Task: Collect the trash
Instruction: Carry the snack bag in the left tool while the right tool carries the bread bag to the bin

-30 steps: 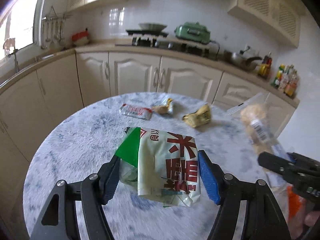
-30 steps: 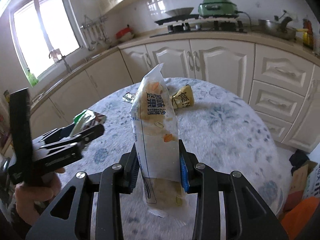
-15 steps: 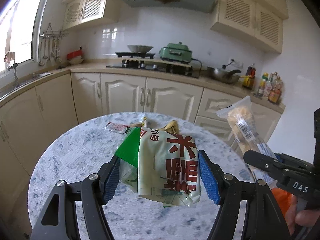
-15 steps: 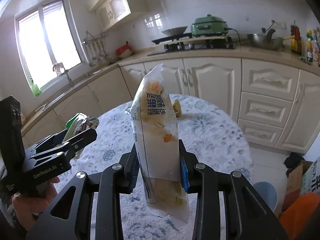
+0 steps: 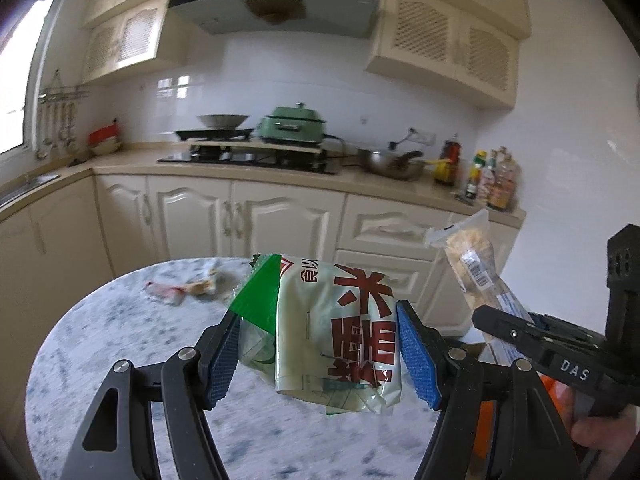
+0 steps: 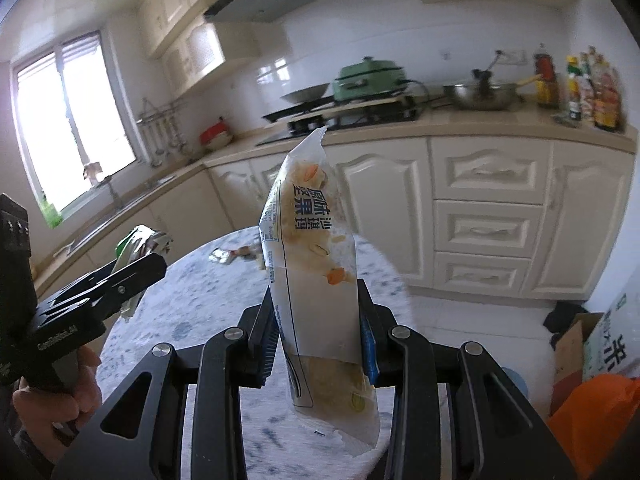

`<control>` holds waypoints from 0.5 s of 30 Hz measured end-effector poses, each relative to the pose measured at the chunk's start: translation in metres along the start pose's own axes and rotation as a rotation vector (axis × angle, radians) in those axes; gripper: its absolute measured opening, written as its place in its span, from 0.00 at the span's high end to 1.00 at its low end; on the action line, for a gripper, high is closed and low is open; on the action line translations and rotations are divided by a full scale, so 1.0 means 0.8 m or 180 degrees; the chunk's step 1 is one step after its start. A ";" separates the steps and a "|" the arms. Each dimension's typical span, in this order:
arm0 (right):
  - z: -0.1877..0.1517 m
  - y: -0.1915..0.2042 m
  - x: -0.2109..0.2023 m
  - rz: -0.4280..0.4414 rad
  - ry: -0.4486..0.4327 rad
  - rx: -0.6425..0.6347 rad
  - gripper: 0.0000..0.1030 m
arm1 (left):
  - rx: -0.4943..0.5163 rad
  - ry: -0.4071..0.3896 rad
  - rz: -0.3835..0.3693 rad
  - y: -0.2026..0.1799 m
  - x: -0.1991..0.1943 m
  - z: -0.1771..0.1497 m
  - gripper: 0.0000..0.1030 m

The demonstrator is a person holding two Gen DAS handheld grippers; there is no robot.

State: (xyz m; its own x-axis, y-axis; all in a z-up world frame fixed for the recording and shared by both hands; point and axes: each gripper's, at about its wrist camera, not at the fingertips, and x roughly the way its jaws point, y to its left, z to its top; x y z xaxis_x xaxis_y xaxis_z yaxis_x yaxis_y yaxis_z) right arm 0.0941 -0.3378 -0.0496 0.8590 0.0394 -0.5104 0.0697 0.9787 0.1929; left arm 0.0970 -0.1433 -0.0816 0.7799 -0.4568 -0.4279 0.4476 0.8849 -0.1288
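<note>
The green-and-white wrapper [image 5: 336,332] sits clamped crosswise in the left gripper [image 5: 320,356], whose jaws stand fairly wide, while the long clear snack bag [image 6: 316,264] stands upright in the right gripper's [image 6: 318,344] narrow jaws, both above the counter [image 5: 120,344] where 2 wrappers [image 5: 188,289] lie farther off.

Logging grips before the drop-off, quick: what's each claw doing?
Left claw: closed on the green bag.
Right claw: closed on the clear snack bag.
</note>
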 end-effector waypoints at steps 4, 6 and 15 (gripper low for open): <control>0.001 -0.034 -0.013 -0.0142 -0.0053 0.0108 0.67 | 0.0107 0.0046 -0.0174 -0.026 0.021 0.006 0.35; 0.000 -0.057 -0.020 -0.0234 -0.0071 0.0177 0.67 | 0.0154 0.0098 -0.0253 -0.042 0.036 0.012 0.35; -0.023 -0.172 -0.024 -0.0672 0.0031 0.0593 0.67 | 0.0393 0.0458 -0.0670 -0.124 0.128 0.028 0.35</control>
State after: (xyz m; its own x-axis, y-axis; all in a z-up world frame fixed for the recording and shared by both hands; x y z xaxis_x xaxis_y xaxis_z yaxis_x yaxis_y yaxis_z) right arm 0.0582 -0.4697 -0.0819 0.8107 -0.1586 -0.5636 0.3394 0.9116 0.2317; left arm 0.1422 -0.2794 -0.0923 0.5979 -0.6040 -0.5270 0.6500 0.7501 -0.1221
